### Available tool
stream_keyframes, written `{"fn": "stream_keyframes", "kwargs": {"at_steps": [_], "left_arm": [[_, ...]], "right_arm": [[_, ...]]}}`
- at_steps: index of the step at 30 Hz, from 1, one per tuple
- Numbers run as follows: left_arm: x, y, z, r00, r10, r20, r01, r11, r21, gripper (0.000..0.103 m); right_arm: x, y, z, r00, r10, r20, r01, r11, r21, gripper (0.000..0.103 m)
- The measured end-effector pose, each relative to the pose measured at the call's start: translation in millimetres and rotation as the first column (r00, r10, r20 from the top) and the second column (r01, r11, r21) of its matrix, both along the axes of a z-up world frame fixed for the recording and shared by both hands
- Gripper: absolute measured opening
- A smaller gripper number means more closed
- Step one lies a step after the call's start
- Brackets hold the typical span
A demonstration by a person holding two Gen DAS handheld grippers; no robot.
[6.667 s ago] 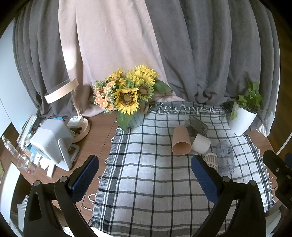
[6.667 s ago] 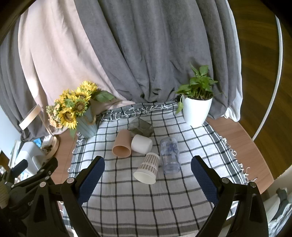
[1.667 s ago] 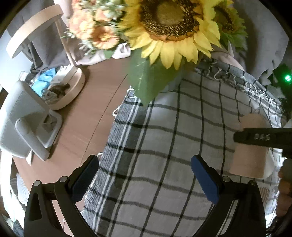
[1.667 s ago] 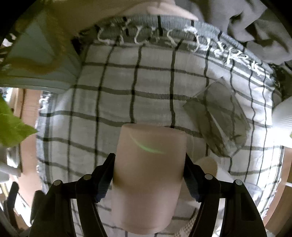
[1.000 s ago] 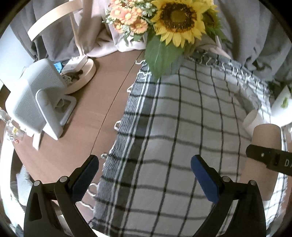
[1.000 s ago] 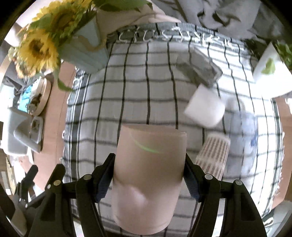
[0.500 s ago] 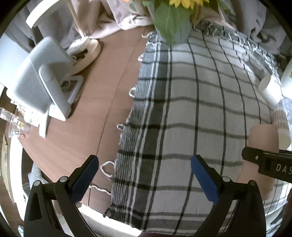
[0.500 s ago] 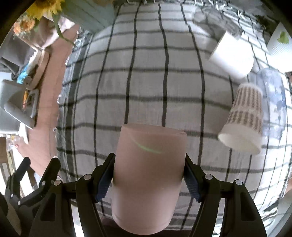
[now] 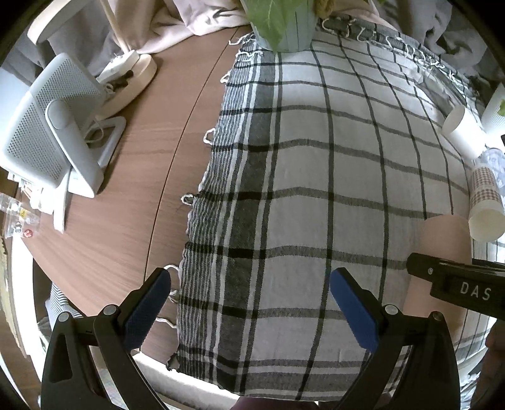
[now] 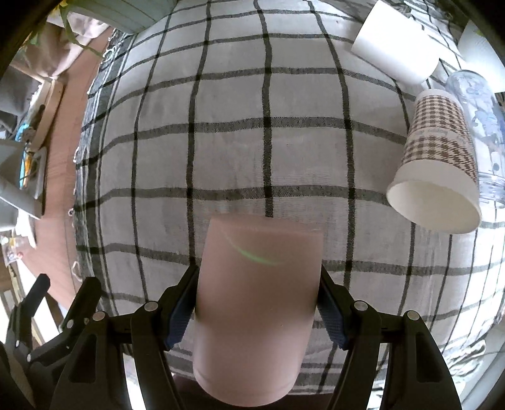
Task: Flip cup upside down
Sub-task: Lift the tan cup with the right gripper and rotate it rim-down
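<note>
Right gripper (image 10: pixel 257 302) has its fingers clamped on both sides of the pink cup (image 10: pixel 258 296), held over the near edge of the checked cloth (image 10: pixel 240 132) on the bench (image 9: pixel 132 164); closed base points away from the camera, wider rim toward it, so cup looks tipped partway, not yet set down inverted; whether it touches the cloth, cannot tell; left gripper (image 9: pixel 249 302) hangs with fingers wide apart, holding nothing, over the cloth's near left part; risks, as a judgement: smooth tapered wall could slide out of the pads during the turn; rim landing on a cloth wrinkle or too near the bench edge could leave it tilted or tip it off; loose cloth may drag; around: houndstooth paper cup (image 10: pixel 438 157) lying on its side toward the right edge, clear tumbler (image 10: pixel 479 120) just beside it, white cup (image 10: pixel 396 52) at the far right, blue-grey flower pot (image 9: pixel 285 30) at the far edge; white speaker (image 9: pixel 50 135) and lamp base (image 9: pixel 132 79) on bare wood at left; nothing between cup and cloth.
</note>
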State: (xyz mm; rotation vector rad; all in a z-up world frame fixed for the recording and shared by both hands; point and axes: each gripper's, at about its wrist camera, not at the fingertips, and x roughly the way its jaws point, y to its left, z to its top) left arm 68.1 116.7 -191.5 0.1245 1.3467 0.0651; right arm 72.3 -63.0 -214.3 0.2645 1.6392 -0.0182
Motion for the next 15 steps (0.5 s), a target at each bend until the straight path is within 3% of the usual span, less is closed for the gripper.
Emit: {"fn": "stream_keyframes", "kwargs": {"at_steps": [6,9,15], "left_arm": [[-3.0,0.8,-3.1,1.0,0.016,-0.01,-0.016,1.0,0.004,0.103],[-5.4,-2.2,-2.3,1.0,0.01,-0.007,-0.01,1.0,0.019,0.103],[-8.0,-16.0,6.5,0.999,-0.037,-0.001,0.037,0.998,0.042,0.103]], "right_arm": [[4.1,4.8,-6.5,1.0,0.012,0.007,-0.012,1.0,0.003,0.07],[8.6,5.4,-2.7,1.0,0.017,0.023,-0.018,1.0,0.008,0.077],[-5.1,-4.9,46.9,0.984,-0.018,0.178,0.025,0.999,-0.04,0.078]]}}
